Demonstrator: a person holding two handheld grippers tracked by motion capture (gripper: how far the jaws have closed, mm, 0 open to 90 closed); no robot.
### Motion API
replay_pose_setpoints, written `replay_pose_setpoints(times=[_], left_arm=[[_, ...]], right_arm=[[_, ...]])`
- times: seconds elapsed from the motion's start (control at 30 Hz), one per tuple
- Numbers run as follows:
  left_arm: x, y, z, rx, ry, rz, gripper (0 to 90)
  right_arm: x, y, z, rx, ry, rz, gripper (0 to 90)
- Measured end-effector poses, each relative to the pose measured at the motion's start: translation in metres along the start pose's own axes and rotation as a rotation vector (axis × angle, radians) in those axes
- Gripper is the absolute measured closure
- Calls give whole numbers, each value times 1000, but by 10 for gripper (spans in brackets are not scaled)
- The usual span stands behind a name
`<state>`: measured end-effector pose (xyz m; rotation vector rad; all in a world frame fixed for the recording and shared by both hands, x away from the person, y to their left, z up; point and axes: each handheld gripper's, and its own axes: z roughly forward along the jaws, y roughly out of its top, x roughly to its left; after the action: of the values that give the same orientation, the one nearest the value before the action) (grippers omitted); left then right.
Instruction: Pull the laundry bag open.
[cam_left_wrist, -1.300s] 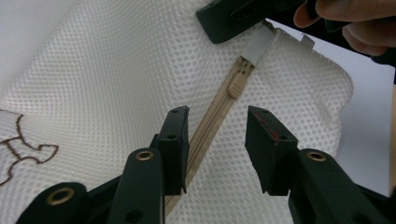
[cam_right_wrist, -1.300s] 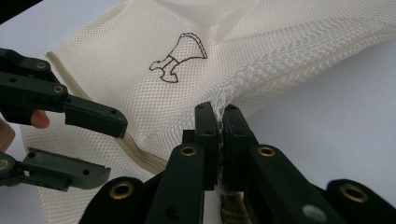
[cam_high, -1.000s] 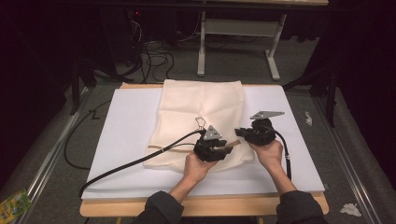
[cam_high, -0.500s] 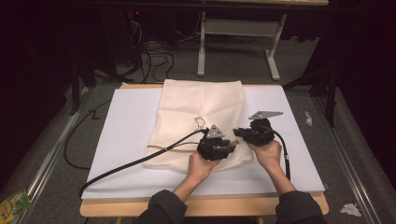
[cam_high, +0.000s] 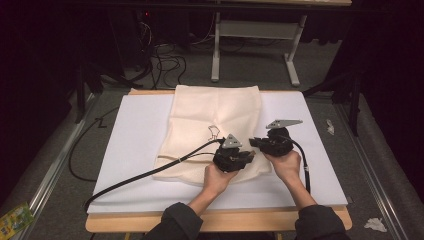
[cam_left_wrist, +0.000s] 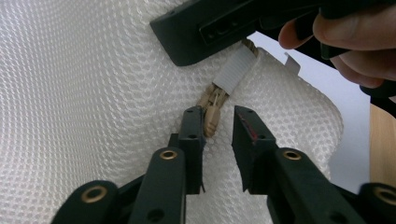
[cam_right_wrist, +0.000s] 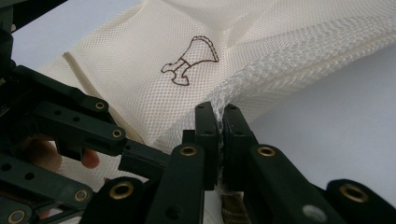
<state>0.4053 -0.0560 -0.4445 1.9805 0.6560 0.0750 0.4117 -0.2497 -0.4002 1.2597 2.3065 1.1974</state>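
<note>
Left claw (cam_left_wrist: 218, 122) has just been closing on the zipper pull (cam_left_wrist: 211, 119): the pull sits between the jaws, against the left one, with a gap to the right one, so no pinch yet. Right claw (cam_right_wrist: 220, 116) is pressed together on the mesh bag (cam_high: 215, 130) edge, anchoring it. We read this as set-up to run the zipper. The bag lies flat mid-tabletop (cam_high: 135, 150), long axis running away from us, zipper end nearest the hands; the pull points back toward the left claw.

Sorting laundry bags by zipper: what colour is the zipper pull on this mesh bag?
Tan, on the zipper pull of the cream mesh bag; clearest in the left gripper view.
</note>
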Motion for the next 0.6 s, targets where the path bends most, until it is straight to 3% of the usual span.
replay_pose_setpoints(times=[0.3,0.6], left_arm=[[1,-1,1,6,-13,4,863],[0,1,0,36,-14,31,872]], right_arm=[[1,0,2,8,3,-6,884],[1,-2,0,31,-21,-30,885]])
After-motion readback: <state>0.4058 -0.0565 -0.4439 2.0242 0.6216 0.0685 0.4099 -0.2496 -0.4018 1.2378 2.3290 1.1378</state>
